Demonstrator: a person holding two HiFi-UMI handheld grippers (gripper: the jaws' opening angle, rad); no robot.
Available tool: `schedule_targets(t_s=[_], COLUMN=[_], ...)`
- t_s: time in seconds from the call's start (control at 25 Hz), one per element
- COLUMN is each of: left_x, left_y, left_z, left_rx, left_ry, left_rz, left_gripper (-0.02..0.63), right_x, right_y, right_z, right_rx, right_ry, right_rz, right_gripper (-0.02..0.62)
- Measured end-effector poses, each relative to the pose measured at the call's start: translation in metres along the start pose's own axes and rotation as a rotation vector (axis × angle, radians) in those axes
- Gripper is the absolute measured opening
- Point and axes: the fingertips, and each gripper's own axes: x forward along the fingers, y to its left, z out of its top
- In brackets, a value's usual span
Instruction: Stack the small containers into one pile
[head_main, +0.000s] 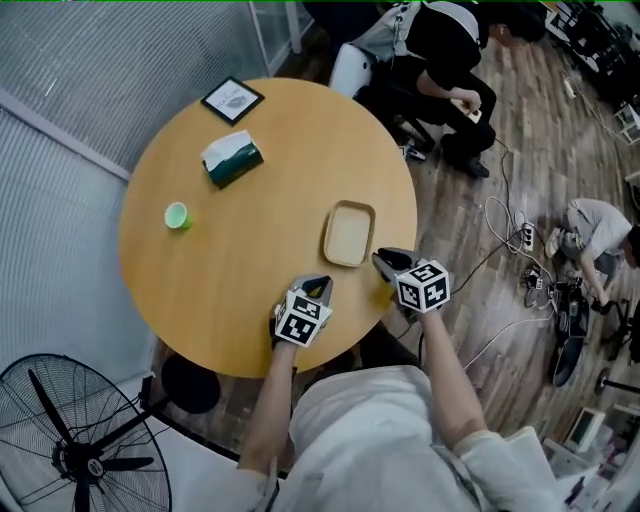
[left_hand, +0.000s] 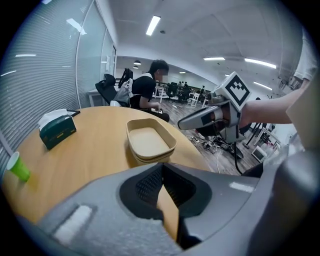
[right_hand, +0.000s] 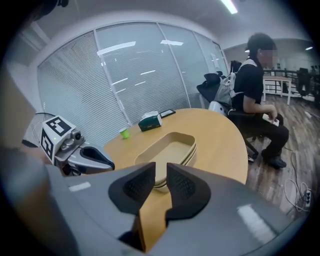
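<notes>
- Wooden and round, the table (head_main: 230, 260) filled the middle of my head view, with both grippers over its near edge.
- Black and on a stand, a floor fan (head_main: 85, 445) stood off the table's near left side.
- A person in dark clothes (head_main: 445, 45) sat on a chair beyond the far right edge of the table.
- My right gripper (right_hand: 161, 182) hung over the near right rim. Its fingers stood a little apart with only bare tabletop showing between them.
- My left gripper (left_hand: 161, 182) sat to its left, well apart from it. Its fingers were pressed together on nothing.
- The beige containers (head_main: 349, 233) already sat nested in one pile on the right side of the table. The pile was just beyond the right gripper's tips and neither gripper touched it. In the left gripper view (left_hand: 150, 142) I saw more than one rim stacked under the top one.
- A green tissue box (head_main: 232, 160) lay on the far left part of the table.
- A dark picture frame (head_main: 232, 100) lay flat beyond the box, close to the far edge.
- A small green cup (head_main: 177, 215) stood near the left edge, well apart from the pile.
</notes>
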Motion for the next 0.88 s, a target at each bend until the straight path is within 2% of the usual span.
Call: schedule_targets(t_s=[0.2, 0.44, 0.72, 0.88], left_x=[-0.016, -0.030, -0.041, -0.045], left_y=[-0.008, -0.014, -0.023, -0.029], left_z=[0.004, -0.002, -0.004, -0.010], left_rx=[-0.022, -0.093, -0.146, -0.178], left_ry=[-0.041, -0.088, -0.151, -0.164], left_rz=[0.034, 0.072, 0.108, 0.103], left_gripper=[0.006, 0.005, 0.005, 0.006], right_x=[-0.014, -0.022, -0.030, -0.032], right_y=[0.025, 0.044, 0.066, 0.069], right_z=[-0.015, -0.033, -0.048, -0.056], right_rx=[0.031, 0.041, 0.040, 0.052], right_ry=[-0.040, -0.051, -0.084, -0.090], right_rz=[-0.045, -0.102, -0.117, -0.132], right_gripper=[0.066, 0.066, 0.064, 0.060])
